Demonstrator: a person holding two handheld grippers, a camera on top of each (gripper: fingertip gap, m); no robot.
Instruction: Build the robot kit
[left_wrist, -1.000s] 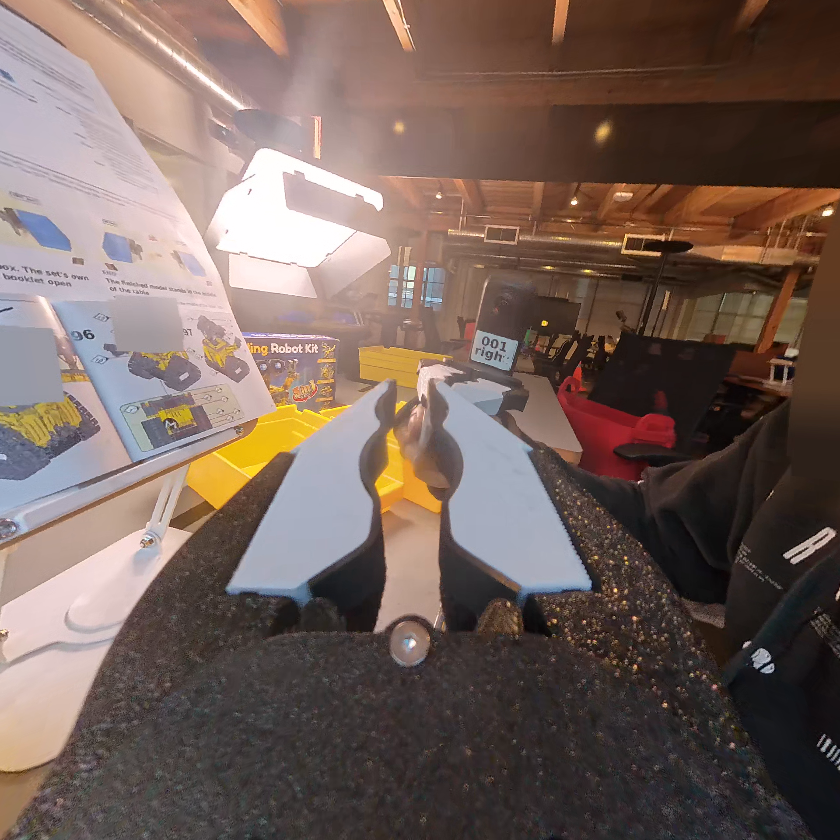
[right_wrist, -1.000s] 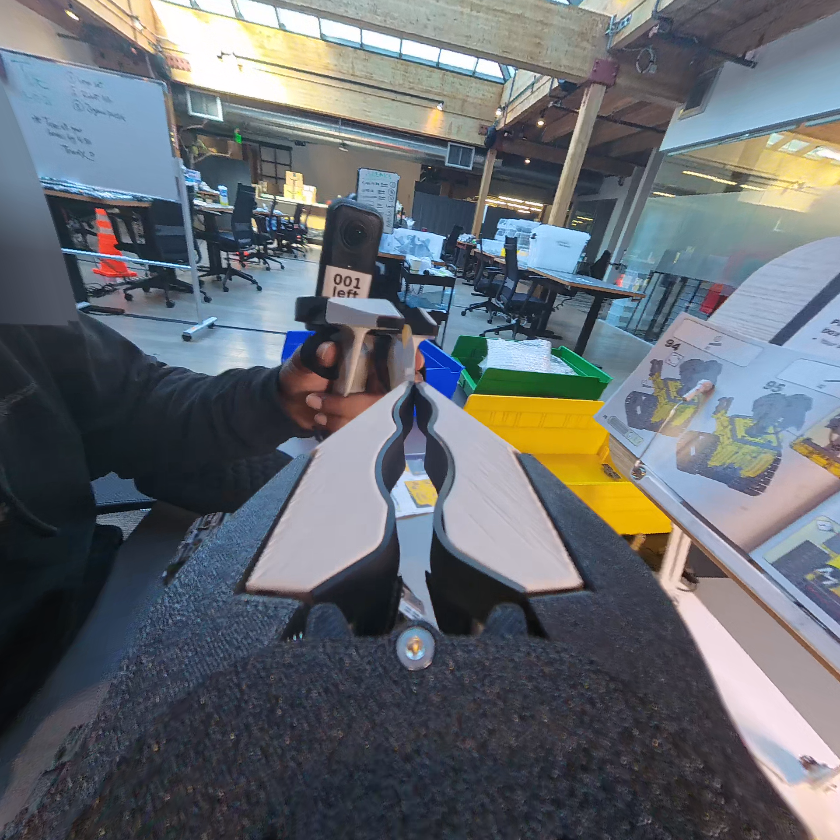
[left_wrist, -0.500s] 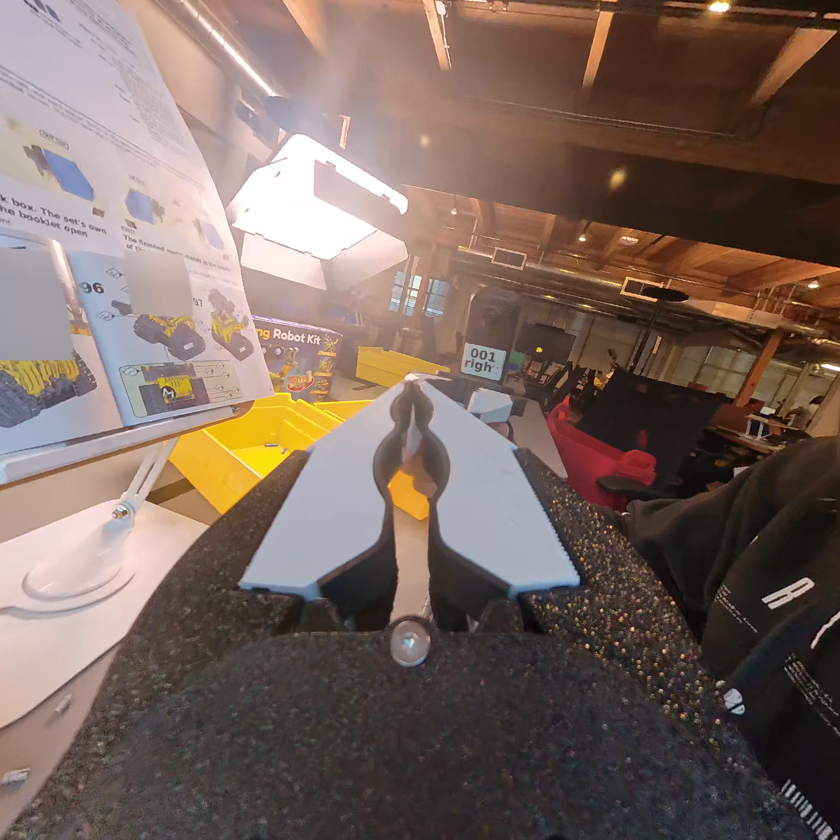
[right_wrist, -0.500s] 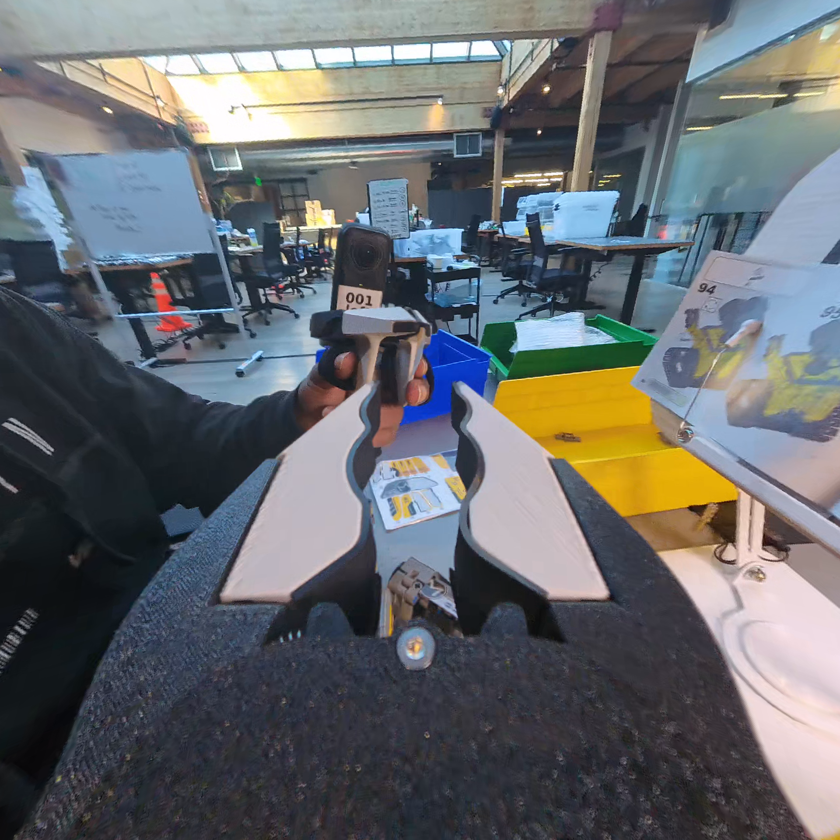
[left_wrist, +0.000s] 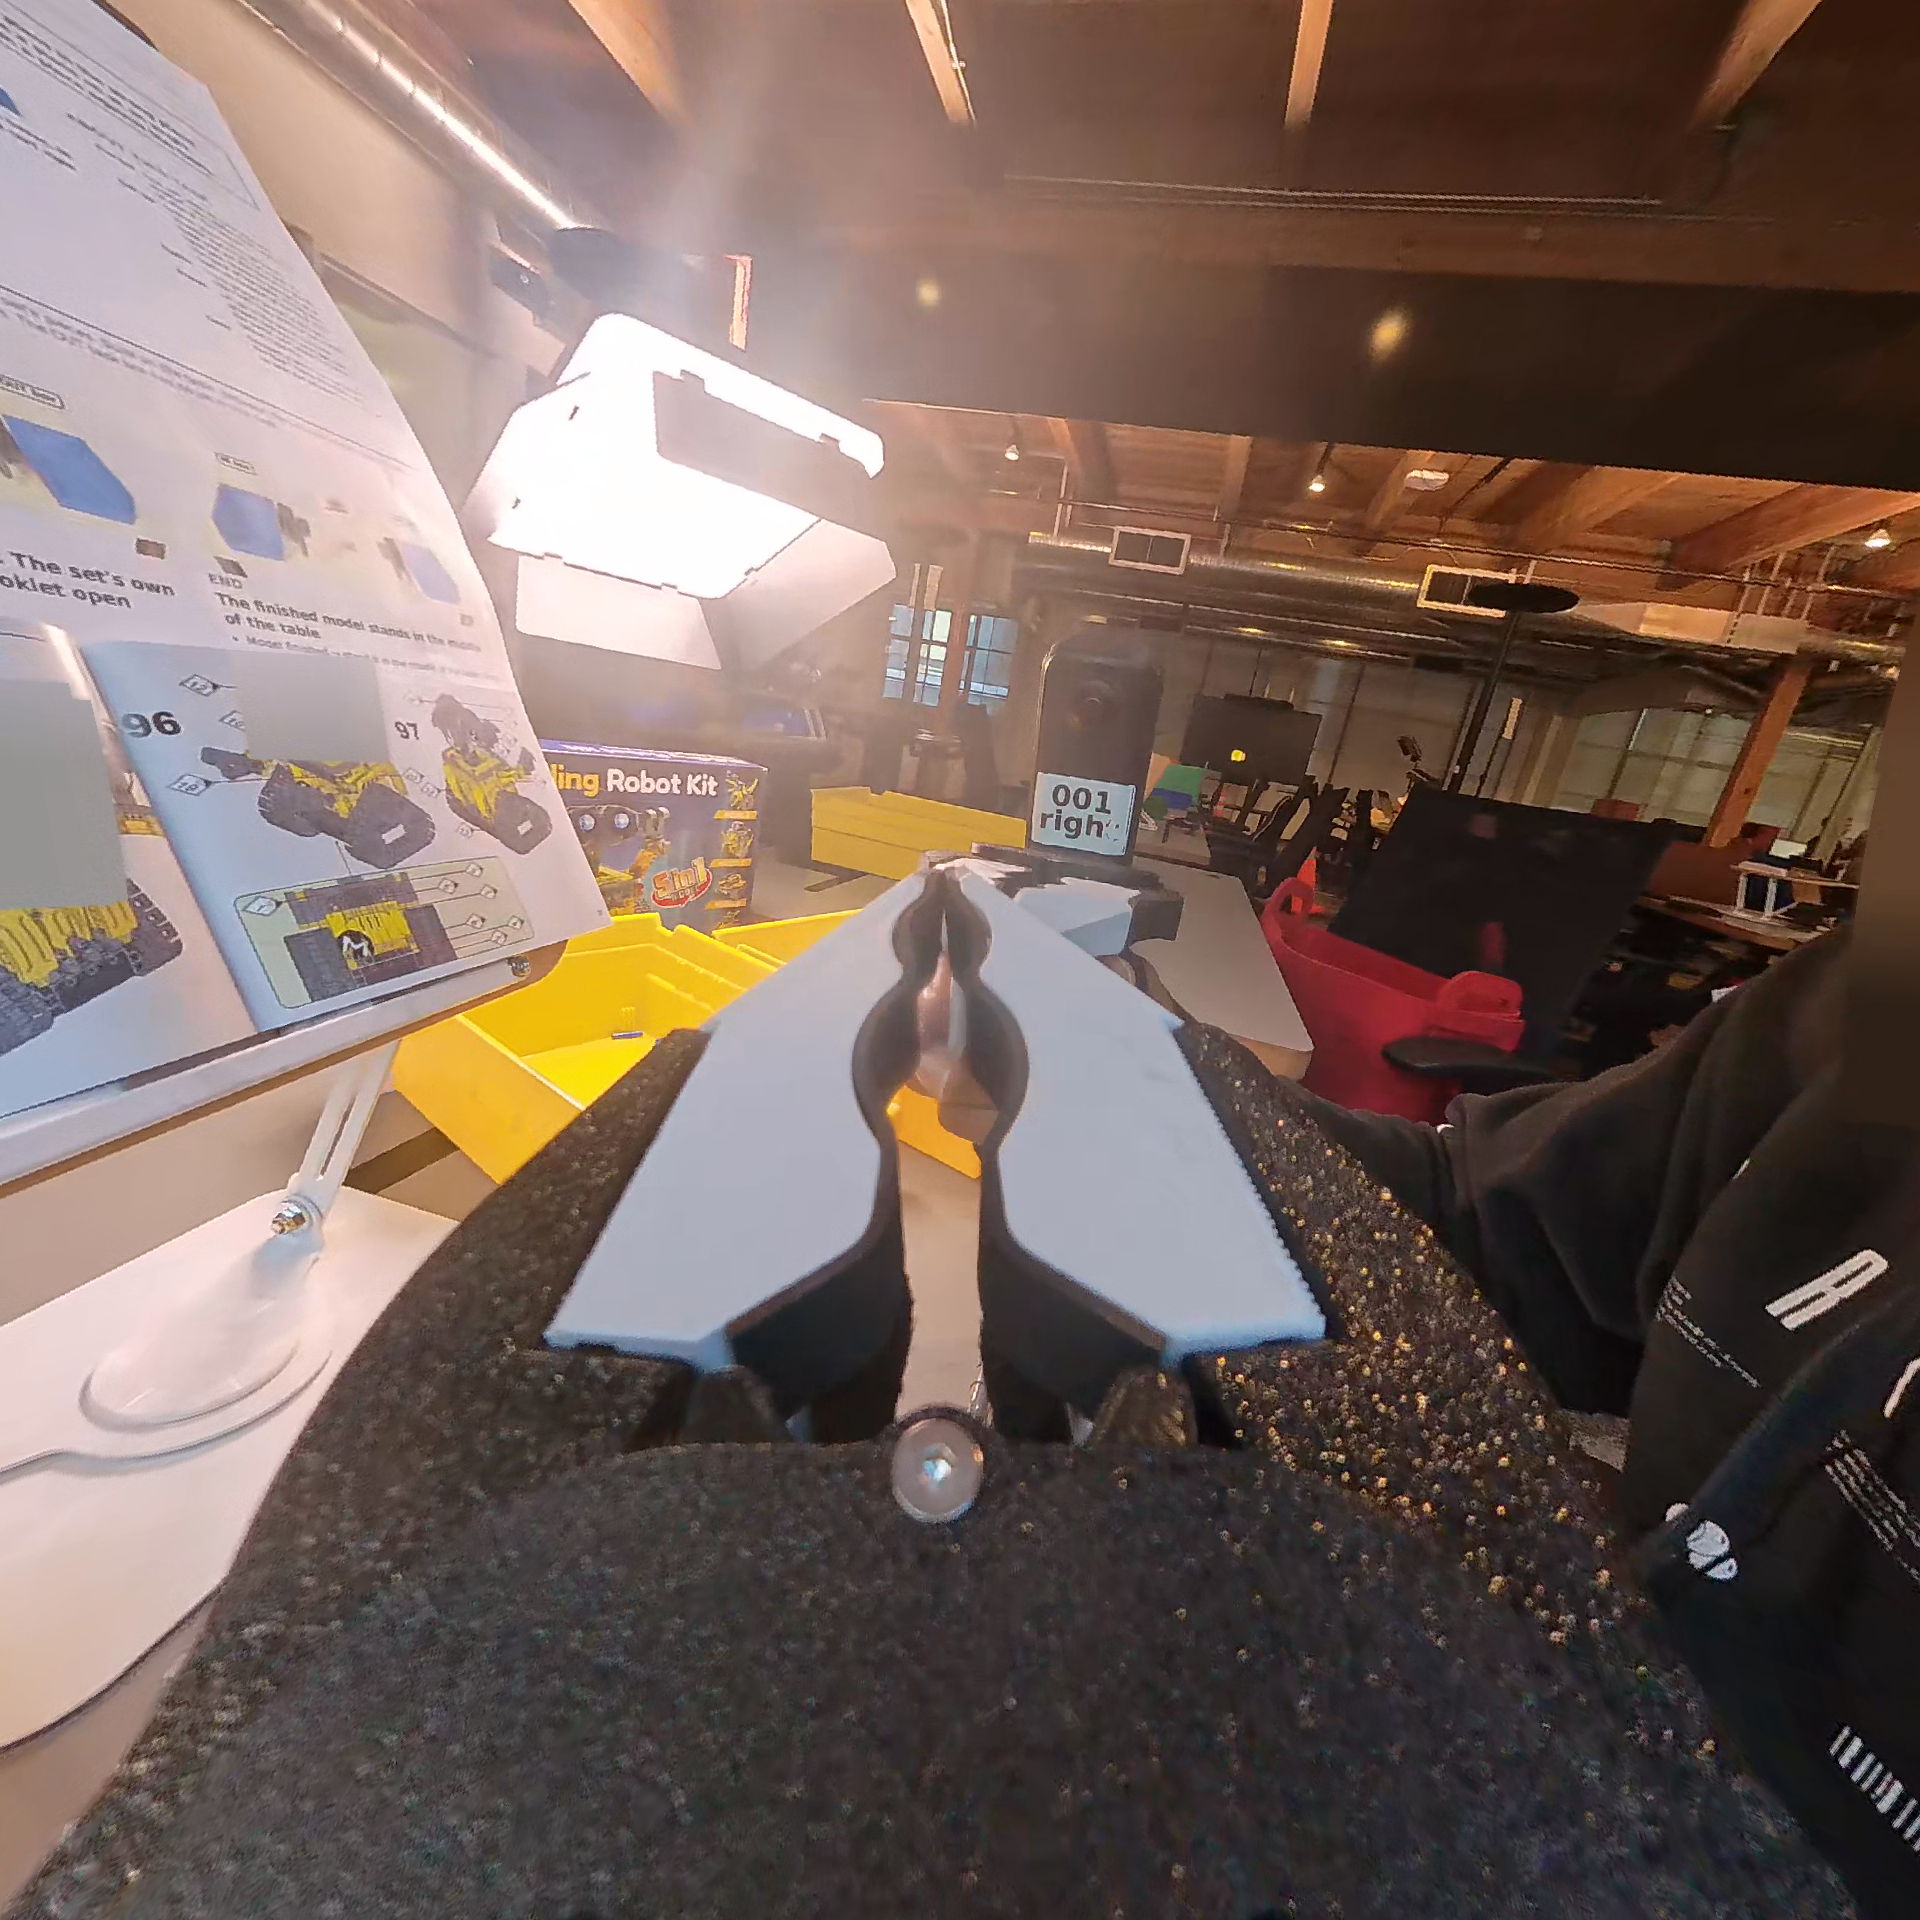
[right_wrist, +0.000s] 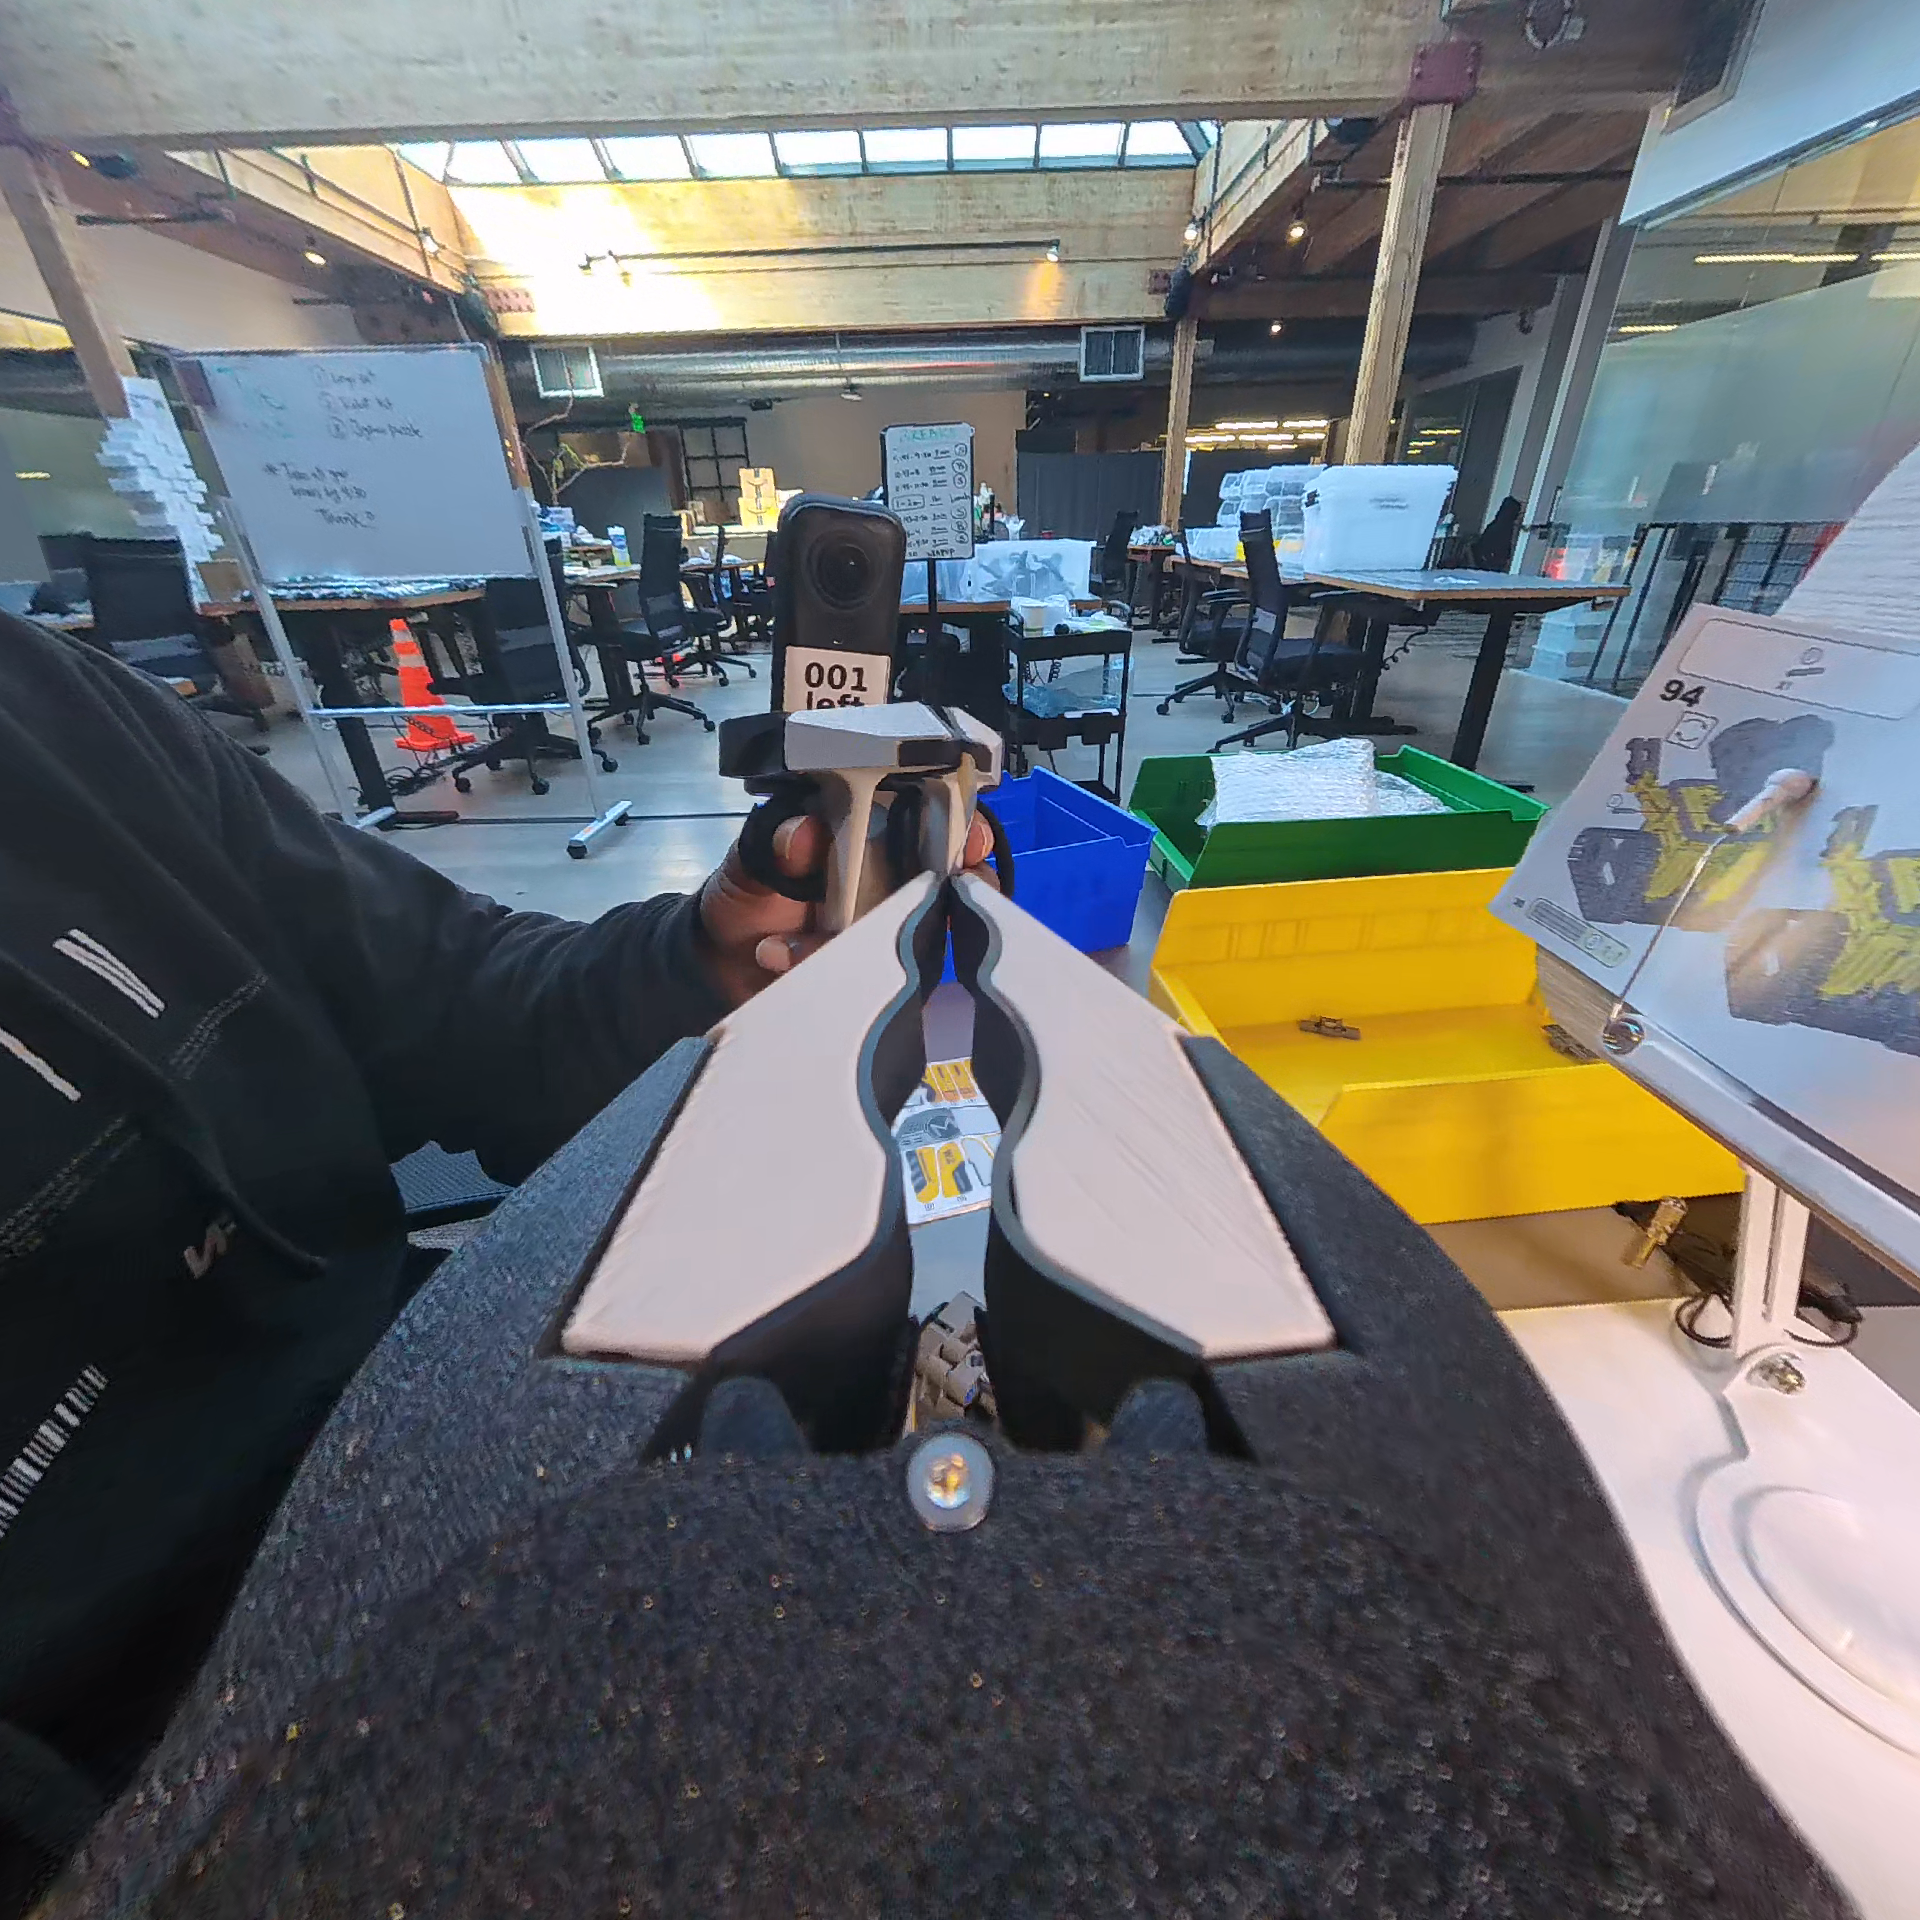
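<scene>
My left gripper is shut and holds nothing, raised in the air above the table. My right gripper is also shut and empty, raised and facing the left one. Each shows in the other's view: the right one's black camera stands just beyond my left fingertips, and a hand holds the left gripper just beyond my right fingertips. A sticker sheet lies on the table below the right gripper, seen through the gap between its fingers. A small grey part shows near the fingers' base.
An open instruction booklet rests on a white stand, which also shows in the right wrist view. Nearby are yellow bins, a blue bin, a green bin, a kit box, a red bucket and a bright light panel. Both grippers' tips are close together, under 4 cm apart.
The left gripper was open a second ago, then shut and stayed shut. The right gripper opened half a second ago and has shut again. Both views shifted slightly.
</scene>
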